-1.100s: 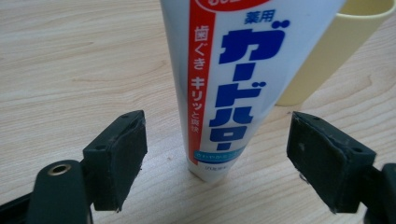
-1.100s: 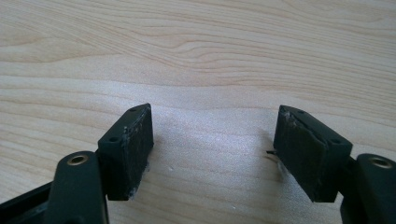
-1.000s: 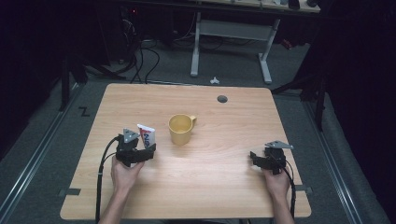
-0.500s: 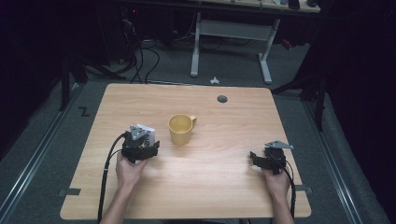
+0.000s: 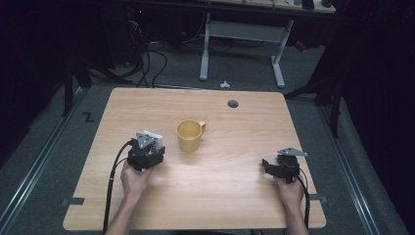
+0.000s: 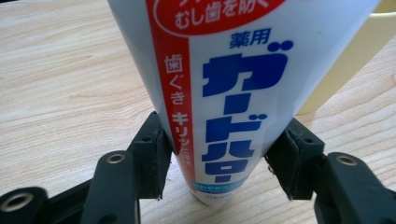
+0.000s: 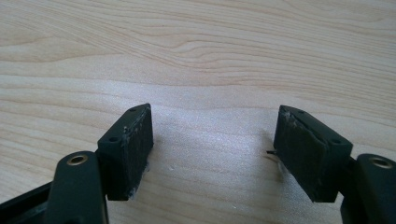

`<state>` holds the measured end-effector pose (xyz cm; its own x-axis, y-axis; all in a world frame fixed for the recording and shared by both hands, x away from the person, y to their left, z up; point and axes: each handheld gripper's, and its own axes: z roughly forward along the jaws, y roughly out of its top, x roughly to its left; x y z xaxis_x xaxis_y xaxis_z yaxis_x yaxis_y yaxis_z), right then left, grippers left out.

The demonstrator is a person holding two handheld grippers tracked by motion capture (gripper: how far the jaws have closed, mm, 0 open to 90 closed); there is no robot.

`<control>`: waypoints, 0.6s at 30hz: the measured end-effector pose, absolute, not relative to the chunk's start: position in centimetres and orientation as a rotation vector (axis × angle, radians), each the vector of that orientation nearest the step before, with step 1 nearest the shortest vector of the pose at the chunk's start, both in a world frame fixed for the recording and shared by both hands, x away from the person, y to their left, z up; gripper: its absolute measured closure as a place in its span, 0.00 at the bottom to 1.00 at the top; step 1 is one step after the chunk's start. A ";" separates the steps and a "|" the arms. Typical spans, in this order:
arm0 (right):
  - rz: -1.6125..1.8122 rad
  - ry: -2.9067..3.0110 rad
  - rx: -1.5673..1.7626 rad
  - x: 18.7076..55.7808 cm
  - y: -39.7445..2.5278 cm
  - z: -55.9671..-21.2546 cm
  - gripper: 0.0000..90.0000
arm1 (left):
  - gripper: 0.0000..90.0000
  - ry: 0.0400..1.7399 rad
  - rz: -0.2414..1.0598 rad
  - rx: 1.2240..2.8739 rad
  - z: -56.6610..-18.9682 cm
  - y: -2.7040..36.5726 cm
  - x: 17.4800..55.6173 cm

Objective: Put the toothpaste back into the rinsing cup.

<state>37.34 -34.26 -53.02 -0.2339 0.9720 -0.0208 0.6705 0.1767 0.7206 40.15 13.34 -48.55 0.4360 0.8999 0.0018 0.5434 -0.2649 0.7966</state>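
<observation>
Your left gripper (image 5: 152, 143) sits on the left half of the wooden table (image 5: 235, 205), and its jaws stand on either side of the lower end of a white toothpaste tube (image 6: 238, 79). In the left gripper view both black pads (image 6: 152, 156) press against the tube's sides, so the jaws are clamped on it, with the tube's end sitting just above the wood between them. The tube carries a red stripe and large blue Japanese lettering, and it rises up and away from the jaws. From the high view the tube (image 5: 152, 138) shows as a small white and red shape right at the front of that gripper, just left of the yellow mug (image 5: 190, 135). The mug stands upright near the middle of the table with its handle pointing to the right; its pale wall (image 6: 345, 65) also appears close behind the tube in the left gripper view, though I cannot tell whether the two touch. Your left hand (image 5: 134, 178) wraps the gripper from behind, and its black cable (image 5: 111, 188) trails back toward the table's near edge. Your right gripper (image 5: 268, 166) rests well apart at the right side of the table, held by your right hand (image 5: 291, 191). Its jaws stand wide apart over bare wood (image 7: 210, 70), with nothing between the pads (image 7: 137, 144).
</observation>
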 end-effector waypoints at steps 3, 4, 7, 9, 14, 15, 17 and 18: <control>0.823 1.974 1.543 37.3 -34.2 -53.0 0.32 | 0.52 1.204 0.613 1.944 -48.6 13.3 40.0; 0.823 1.974 1.543 37.3 -34.2 -53.0 0.32 | 0.52 1.197 0.617 1.948 -48.5 13.3 40.0; 0.823 1.974 1.543 37.3 -34.2 -53.0 0.32 | 0.53 1.191 0.620 1.950 -48.5 13.3 39.9; 0.823 1.974 1.542 37.3 -34.2 -53.0 0.32 | 0.55 1.190 0.608 1.953 -48.5 13.3 39.9; 0.823 1.974 1.542 37.3 -34.2 -53.0 0.32 | 0.57 1.182 0.584 1.957 -48.4 13.4 39.8; 0.823 1.974 1.543 37.3 -34.2 -53.0 0.32 | 0.57 1.180 0.580 1.956 -48.4 13.4 39.8; 0.823 1.974 1.543 37.3 -34.2 -53.0 0.32 | 0.58 1.175 0.570 1.961 -48.4 13.4 39.8; 0.823 1.974 1.543 37.3 -34.2 -53.0 0.32 | 0.59 1.173 0.566 1.962 -48.4 13.4 39.7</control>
<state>37.34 -34.24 -53.02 -0.2338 0.9721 -0.0191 0.6705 0.1754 0.7209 39.74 13.45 -48.36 0.4784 0.8781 -0.0112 0.5377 -0.2828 0.7943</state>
